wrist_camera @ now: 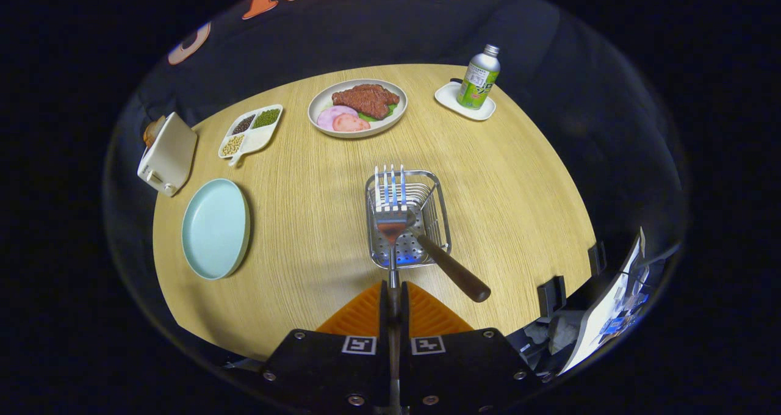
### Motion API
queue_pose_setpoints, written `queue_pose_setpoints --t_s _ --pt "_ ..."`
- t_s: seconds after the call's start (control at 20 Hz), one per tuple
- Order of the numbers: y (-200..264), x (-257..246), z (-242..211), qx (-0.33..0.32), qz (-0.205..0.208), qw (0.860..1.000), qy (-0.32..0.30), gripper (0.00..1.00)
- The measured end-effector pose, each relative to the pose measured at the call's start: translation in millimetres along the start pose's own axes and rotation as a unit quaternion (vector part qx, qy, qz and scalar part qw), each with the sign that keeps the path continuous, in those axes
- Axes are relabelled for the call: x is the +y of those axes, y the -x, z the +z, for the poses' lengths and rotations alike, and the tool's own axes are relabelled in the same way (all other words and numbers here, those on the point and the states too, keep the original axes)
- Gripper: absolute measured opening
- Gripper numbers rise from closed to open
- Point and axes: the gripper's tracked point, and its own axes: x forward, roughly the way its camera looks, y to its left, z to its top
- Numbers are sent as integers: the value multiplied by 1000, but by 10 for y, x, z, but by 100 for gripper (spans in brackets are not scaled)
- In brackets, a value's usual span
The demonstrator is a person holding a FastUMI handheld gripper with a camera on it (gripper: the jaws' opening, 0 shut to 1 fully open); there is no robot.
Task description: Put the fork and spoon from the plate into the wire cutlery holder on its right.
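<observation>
My gripper (pixel 393 293) is shut on the thin neck of a metal fork (pixel 390 198), which points straight ahead with its tines over the wire cutlery holder (pixel 440 220). The holder stands on the wooden table just beyond my fingers. A spoon with a brown wooden handle (pixel 454 268) rests inside it, the handle leaning out over the near right rim. The pale blue plate (pixel 215 229) lies to the left of the holder with nothing on it.
Beyond the holder sit a plate of meat and ham (pixel 357 107), a divided dish of beans (pixel 250 131), a white toaster (pixel 166 154) at the far left and a green bottle (pixel 479 78) on a white coaster. Dark clutter crowds the table's right edge.
</observation>
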Motion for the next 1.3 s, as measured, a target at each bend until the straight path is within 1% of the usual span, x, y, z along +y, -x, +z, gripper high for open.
queue_pose_setpoints --t_s 0.15,0.25,0.35,0.4,0.45,0.55,0.6,0.65,0.7,0.75,0.8,0.85,0.9,0.95,1.0,1.15,1.3 --pt "-5 12 167 -31 13 999 -6 12" --pt "60 -34 350 -64 17 998 -14 17" --pt "209 -46 624 -121 34 992 -19 22" --pt "304 -50 786 -157 44 986 -20 23" --pt "414 -55 955 -196 52 979 -21 25" --pt "694 -87 1296 -279 64 958 -21 36" --pt "860 -90 1447 -319 69 945 -18 46" --pt "1023 -83 1570 -357 74 931 -9 49" --pt "1182 -88 1672 -393 73 916 1 57" --pt "1347 -110 1761 -427 70 901 11 61" --pt "1496 -106 1835 -456 69 887 18 67" --pt "1625 -95 1888 -480 69 874 24 70" --pt "1721 -78 1928 -496 72 865 29 74" --pt "1803 -64 1950 -509 76 857 32 76" --pt "1859 -53 1956 -514 84 853 35 79" --pt "1943 -16 1953 -520 116 846 29 81" --pt "2021 -32 1990 -535 128 835 31 81"
